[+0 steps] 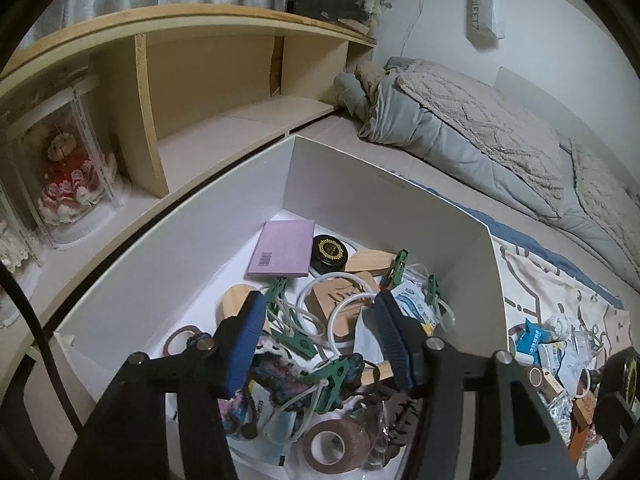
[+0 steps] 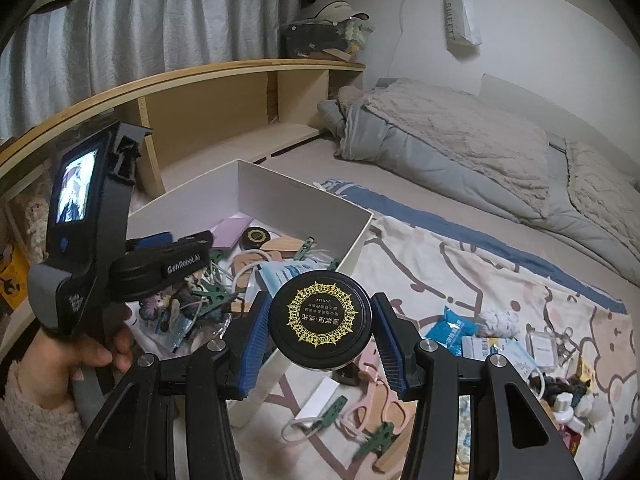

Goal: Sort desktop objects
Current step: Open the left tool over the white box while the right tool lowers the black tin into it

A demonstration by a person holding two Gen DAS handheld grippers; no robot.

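The right gripper is closed onto a black round jar with a gold-patterned lid, one blue pad against each side of it. The jar is held in the air near the right-hand wall of the white box, above the patterned sheet. The left gripper hangs over the inside of the box with its jaws spread wide and nothing between them; the left hand holds its grip.

Risks, as judged from here: the pads bear on a smooth curved wall, so the jar could rotate or slip out if tilted. The box already holds a second black jar, a purple booklet, green clips, white cord loops, wooden pieces and a tape roll; a release onto that heap could let the jar roll or land askew. The two grippers are near each other and could collide over the box.

The surface is a bed, soft and uneven, with loose packets and clips scattered to the right. A folded grey quilt lies far right, a wooden shelf unit far left, a curtain behind it.
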